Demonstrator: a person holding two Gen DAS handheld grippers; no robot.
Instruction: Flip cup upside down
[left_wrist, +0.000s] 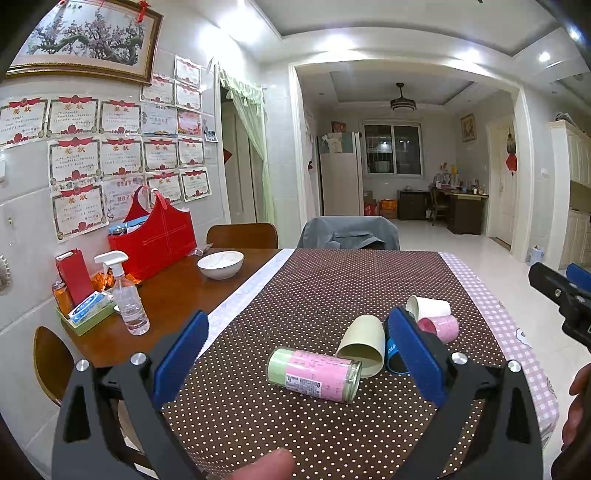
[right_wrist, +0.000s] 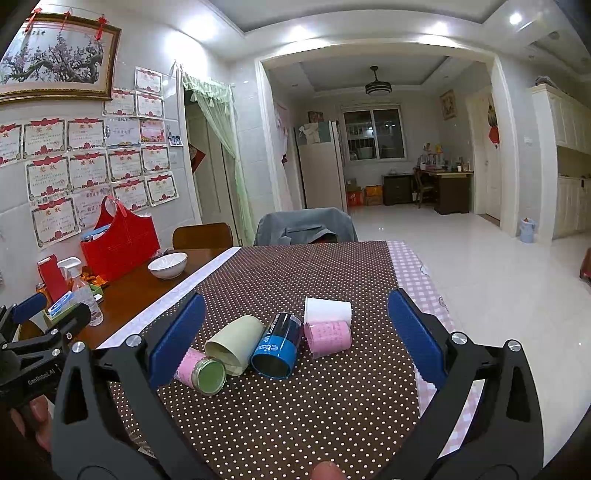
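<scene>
Several cups lie on their sides in a cluster on the brown dotted tablecloth (right_wrist: 295, 406). They are a pink-and-green cup (left_wrist: 314, 374) (right_wrist: 201, 371), a pale green cup (left_wrist: 362, 345) (right_wrist: 234, 343), a blue cup (right_wrist: 277, 345) (left_wrist: 393, 356), a pink cup (right_wrist: 328, 338) (left_wrist: 439, 326) and a white cup (right_wrist: 327, 310) (left_wrist: 428, 306). My left gripper (left_wrist: 299, 354) is open and empty, hovering over the pink-and-green cup. My right gripper (right_wrist: 297, 332) is open and empty, hovering before the cluster. Each gripper shows at the edge of the other's view.
On the bare wooden table (left_wrist: 177, 288) to the left stand a white bowl (left_wrist: 220, 264), a spray bottle (left_wrist: 125, 295), a red bag (left_wrist: 155, 240) and a tray of small items (left_wrist: 86, 314). Chairs (left_wrist: 349, 232) stand at the far edge. A pink checked cloth (left_wrist: 495, 314) runs along the right side.
</scene>
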